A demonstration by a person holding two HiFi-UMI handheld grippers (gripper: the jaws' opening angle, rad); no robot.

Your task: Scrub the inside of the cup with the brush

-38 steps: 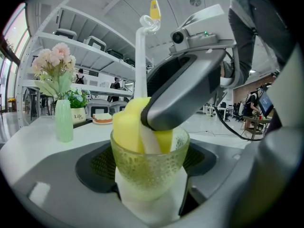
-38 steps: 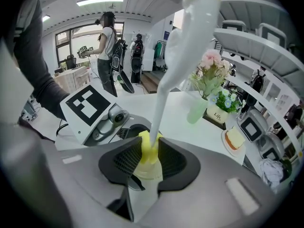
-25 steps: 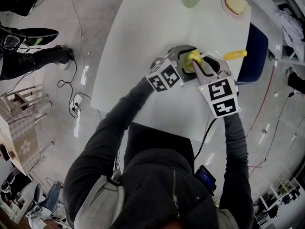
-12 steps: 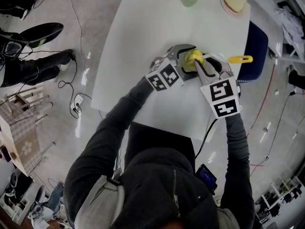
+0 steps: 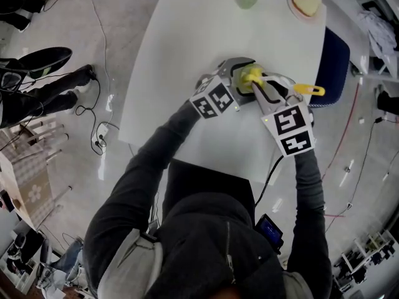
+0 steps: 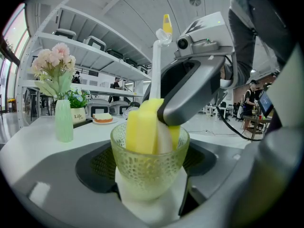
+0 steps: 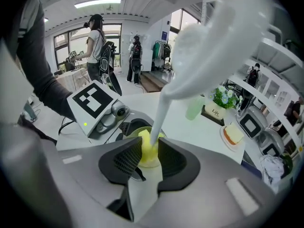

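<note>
**Sponge brush seated in the cup, scrubbing under way**

Nearest in the left gripper view, the left gripper (image 6: 150,177) has its jaws drawn in on the lower half of a pale green, dimpled glass cup (image 6: 148,156) and holds it upright between the pads, just above the white table (image 5: 187,67).

Inside the cup stands the sponge brush (image 6: 142,127). Its yellow foam head fills most of the bowl and rises a little above the rim, while the white handle runs up and away to a yellow tip.

The right gripper (image 7: 149,161) comes in from the other side, its jaws narrowed onto the handle just above the foam, so the tips sit right at the cup's rim.

As a judgement, the task is in its middle. The cup is secured and the brush is in contact with the inner wall. Working the foam round the sides and bottom remains, then lifting it out. How clean the glass is cannot be told.

Farther back on the table, well apart from the cup, stand a green vase of pink flowers (image 6: 63,120) and a plate with a slice of cake (image 6: 103,118).
</note>
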